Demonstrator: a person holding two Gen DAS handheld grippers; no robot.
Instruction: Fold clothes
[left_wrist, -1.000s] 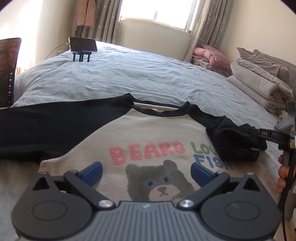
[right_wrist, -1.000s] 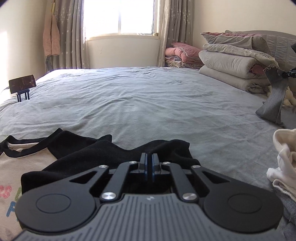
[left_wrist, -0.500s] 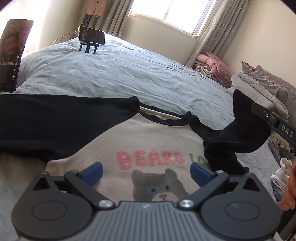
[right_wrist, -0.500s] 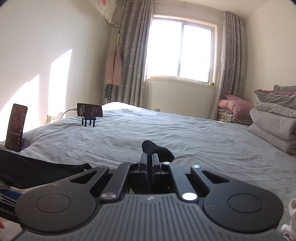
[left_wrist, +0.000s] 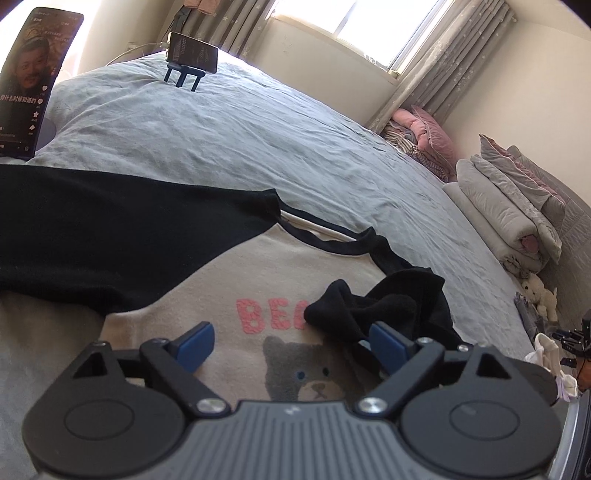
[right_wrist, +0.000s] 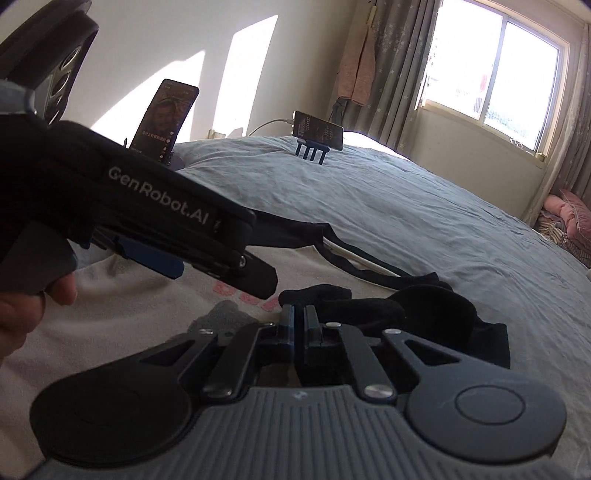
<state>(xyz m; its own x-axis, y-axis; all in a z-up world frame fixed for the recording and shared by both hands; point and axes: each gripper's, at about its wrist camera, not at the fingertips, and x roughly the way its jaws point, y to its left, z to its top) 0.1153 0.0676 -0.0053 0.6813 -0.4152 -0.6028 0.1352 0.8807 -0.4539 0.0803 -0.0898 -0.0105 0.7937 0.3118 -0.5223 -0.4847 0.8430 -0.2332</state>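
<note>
Sleeve-folding looks like the step in hand. At frame left the left tongs (left_wrist: 286, 345) gape wide, holding nothing, over the shirt (left_wrist: 229, 291) spread on the bed (left_wrist: 295, 155). Right of centre, the right tongs (right_wrist: 298, 325) pinch the bunched black sleeve (right_wrist: 369, 306) on the chest. Next: let go and flatten it.

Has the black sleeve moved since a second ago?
Yes. The black sleeve has been carried leftward over the shirt's pink lettering, now covering most of it.
</note>
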